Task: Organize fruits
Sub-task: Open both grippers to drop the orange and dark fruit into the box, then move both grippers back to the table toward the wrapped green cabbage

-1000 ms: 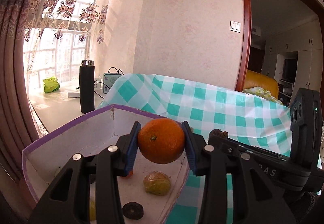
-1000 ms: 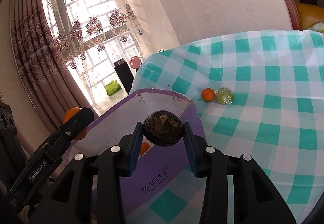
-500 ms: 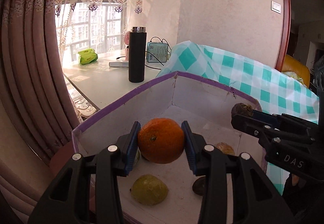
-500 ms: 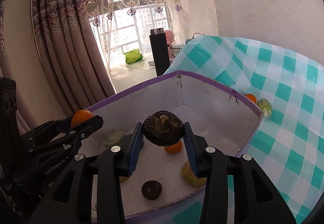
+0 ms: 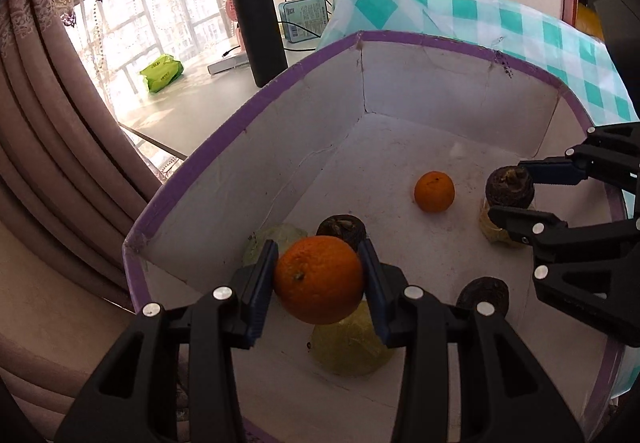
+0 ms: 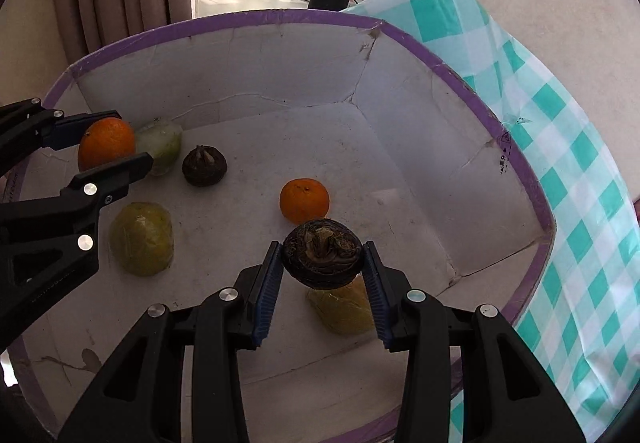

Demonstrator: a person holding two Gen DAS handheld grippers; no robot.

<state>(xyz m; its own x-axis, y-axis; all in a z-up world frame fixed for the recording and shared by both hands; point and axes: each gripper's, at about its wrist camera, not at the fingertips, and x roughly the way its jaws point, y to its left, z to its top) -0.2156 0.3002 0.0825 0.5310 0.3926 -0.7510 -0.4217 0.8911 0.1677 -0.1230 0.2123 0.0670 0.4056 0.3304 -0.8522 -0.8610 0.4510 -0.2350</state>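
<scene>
Two fruits aloft over the box [image 5: 256,123]: orange [image 5: 319,279] clamped in left gripper [image 5: 320,283], dark fruit [image 6: 322,259] in right gripper [image 6: 322,263], floor directly below.

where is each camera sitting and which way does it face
Left wrist view: sits on the left gripper, looks down along its fingers into the white box; it shows that gripper shut on an orange, with the right gripper at the right edge.
Right wrist view: sits on the right gripper, looks down into the same box; it is shut on a dark brown fruit, with the left gripper at the left edge.
Shared: box, both held fruits, a loose small orange, the black flask.
</scene>
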